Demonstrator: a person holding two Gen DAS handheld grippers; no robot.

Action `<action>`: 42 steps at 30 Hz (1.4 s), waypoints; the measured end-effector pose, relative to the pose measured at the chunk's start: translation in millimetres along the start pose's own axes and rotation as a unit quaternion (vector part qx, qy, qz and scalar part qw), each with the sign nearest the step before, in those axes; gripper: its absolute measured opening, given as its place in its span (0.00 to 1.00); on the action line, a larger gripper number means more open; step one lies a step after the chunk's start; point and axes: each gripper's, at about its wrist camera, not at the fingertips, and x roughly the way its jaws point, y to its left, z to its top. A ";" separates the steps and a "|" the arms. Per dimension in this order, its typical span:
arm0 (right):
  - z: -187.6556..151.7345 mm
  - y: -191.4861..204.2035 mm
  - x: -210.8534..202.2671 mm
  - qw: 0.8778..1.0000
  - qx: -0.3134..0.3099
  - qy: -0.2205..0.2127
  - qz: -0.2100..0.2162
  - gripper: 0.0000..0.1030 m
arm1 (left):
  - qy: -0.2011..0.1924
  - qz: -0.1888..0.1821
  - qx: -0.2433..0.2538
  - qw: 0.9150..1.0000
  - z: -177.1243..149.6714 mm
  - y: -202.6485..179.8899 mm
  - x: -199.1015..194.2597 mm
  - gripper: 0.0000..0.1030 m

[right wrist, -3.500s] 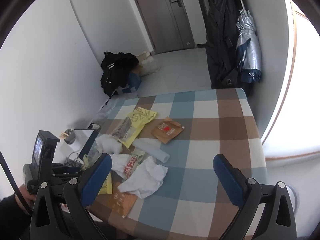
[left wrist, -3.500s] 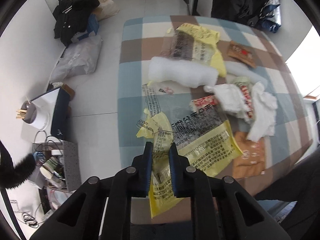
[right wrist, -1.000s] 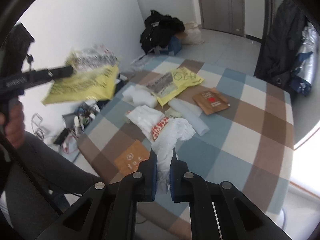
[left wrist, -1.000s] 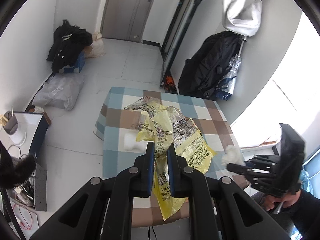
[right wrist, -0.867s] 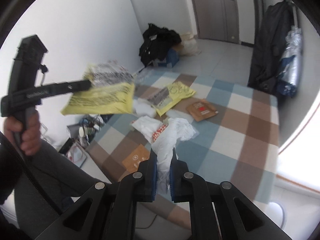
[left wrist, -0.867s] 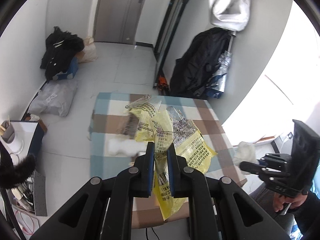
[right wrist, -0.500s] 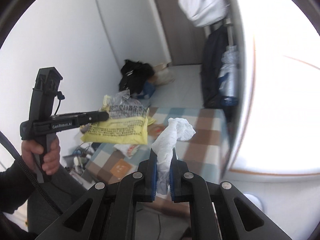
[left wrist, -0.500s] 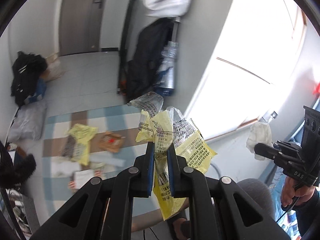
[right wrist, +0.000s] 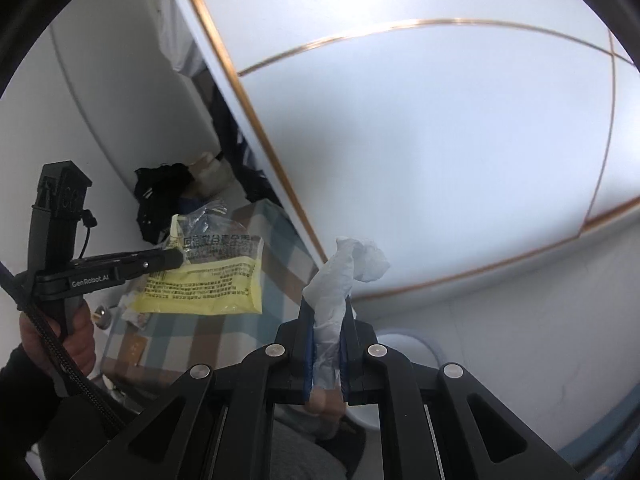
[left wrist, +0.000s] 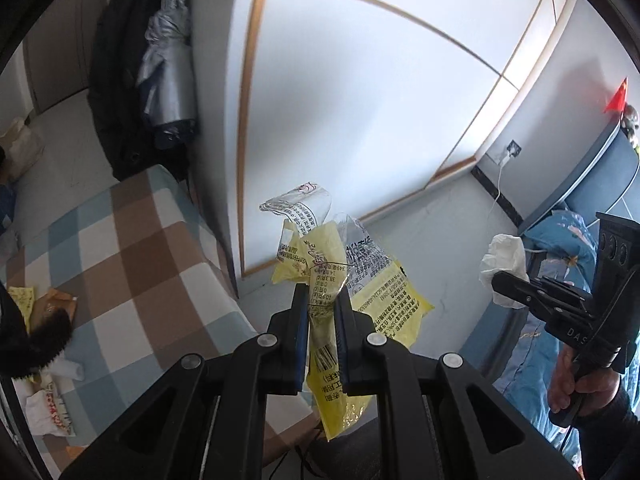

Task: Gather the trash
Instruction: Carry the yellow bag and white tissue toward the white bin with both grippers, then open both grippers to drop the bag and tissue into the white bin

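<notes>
The left gripper [left wrist: 322,312] is closed on a yellow plastic wrapper [left wrist: 320,284], which hangs at 6 o'clock of the fingers; the right gripper [right wrist: 327,336] is pinched on a white tissue [right wrist: 340,276]; both seem light, soft and crumpling, so a grip at the bunched middle looks safest.

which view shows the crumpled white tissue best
The right wrist view: the crumpled white tissue stands centre frame, pinched between the right gripper fingers, its twisted top clear against the pale wall. The left wrist view shows it only small, at the right edge, sticking up from that gripper's tip.
</notes>
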 end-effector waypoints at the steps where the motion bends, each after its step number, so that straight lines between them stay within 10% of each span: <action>1: -3.2 -6.6 7.3 1.000 0.008 0.007 -0.003 0.09 | 0.010 -0.002 0.004 1.000 1.0 -3.6 9.6 0.08; 23: -110.2 -103.3 227.5 0.963 0.179 0.202 0.020 0.19 | 0.210 0.050 0.023 0.976 11.3 -30.1 170.6 0.08; 28: -115.4 -112.0 225.9 0.959 0.190 0.206 0.029 0.42 | 0.222 0.055 0.028 0.973 13.7 -37.8 182.1 0.08; 42: -117.9 -127.9 177.5 0.959 0.218 0.179 -0.002 0.59 | 0.267 0.057 0.031 0.962 2.5 -51.1 212.7 0.08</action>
